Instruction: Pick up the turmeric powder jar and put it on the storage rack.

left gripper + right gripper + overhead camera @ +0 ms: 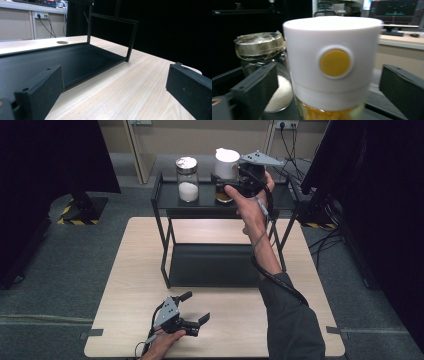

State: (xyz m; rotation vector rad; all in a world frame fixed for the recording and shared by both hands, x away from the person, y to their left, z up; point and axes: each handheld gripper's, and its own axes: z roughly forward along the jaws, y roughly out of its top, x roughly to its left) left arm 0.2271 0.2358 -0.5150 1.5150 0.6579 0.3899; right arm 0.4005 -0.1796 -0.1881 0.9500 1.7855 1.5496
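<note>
Up on the rack's top shelf, the white-capped jar sat beside the sugar jar, right gripper spread wide around it, gripping nothing. I'd back straight off, no bumping. Left gripper rested open, empty, below the rack.

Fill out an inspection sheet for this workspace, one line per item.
Surface: light wood table, bare in front of the black rack.
Job's things: white-capped jar with yellow contents on the rack's top shelf, beside a metal-lidded jar of white grains.
Clutter: nothing seen.
Grippers: right gripper open, jaws either side of the white-capped jar without pressing; left gripper open, low over the table.
Cables: one trails from each gripper; wall cables behind.
Surroundings: grey floor, dark panels either side.
</note>
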